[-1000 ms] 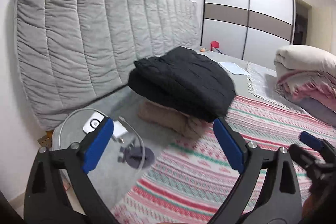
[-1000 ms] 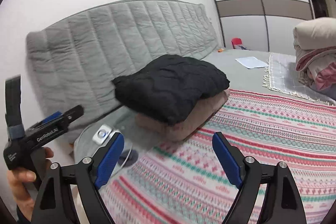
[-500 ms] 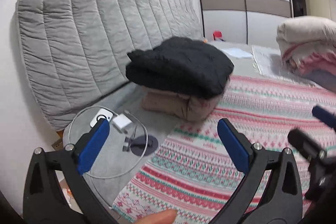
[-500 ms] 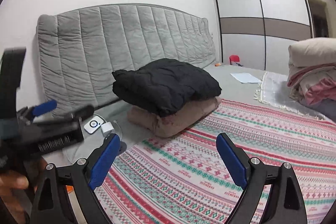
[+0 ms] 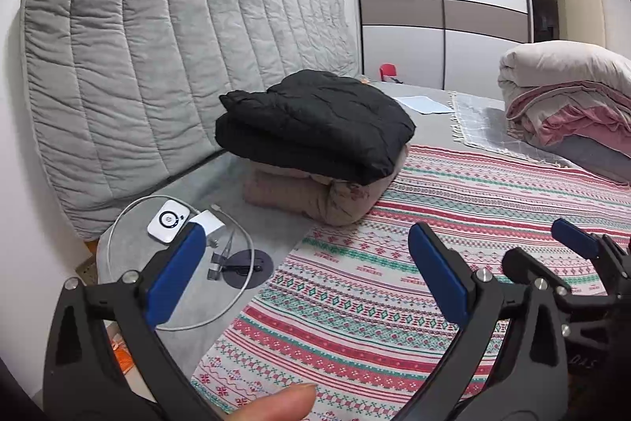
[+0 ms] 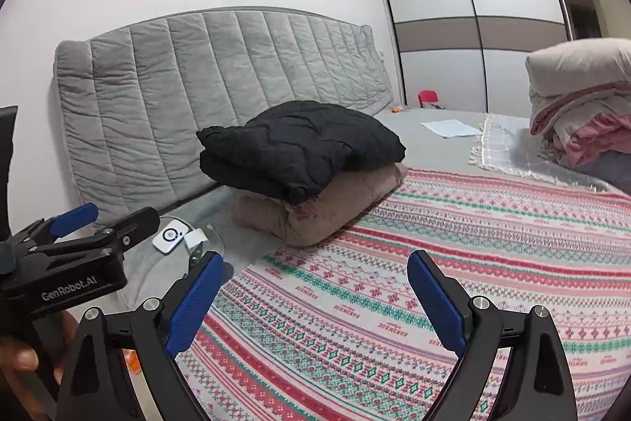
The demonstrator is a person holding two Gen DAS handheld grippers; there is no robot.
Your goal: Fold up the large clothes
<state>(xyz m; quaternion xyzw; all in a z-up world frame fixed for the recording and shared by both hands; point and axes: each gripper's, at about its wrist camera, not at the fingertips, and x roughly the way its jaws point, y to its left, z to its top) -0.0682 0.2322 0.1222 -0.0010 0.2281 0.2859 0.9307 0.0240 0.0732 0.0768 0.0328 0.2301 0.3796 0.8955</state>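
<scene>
Claws: left gripper (image 5: 305,275) and right gripper (image 6: 313,296) both spread, empty.
Black jacket (image 5: 315,125): 12 o'clock, likely soft, bulky; pinch folded edge.

Both wrist views side by side, facing headboard (image 5: 165,66), sharing black jacket (image 6: 299,148)

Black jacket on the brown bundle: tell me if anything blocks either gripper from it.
Nothing visible does. Only bare patterned blanket lies between the open right gripper, the open left gripper and the black jacket. The charger and cable sit off to the left.
</scene>
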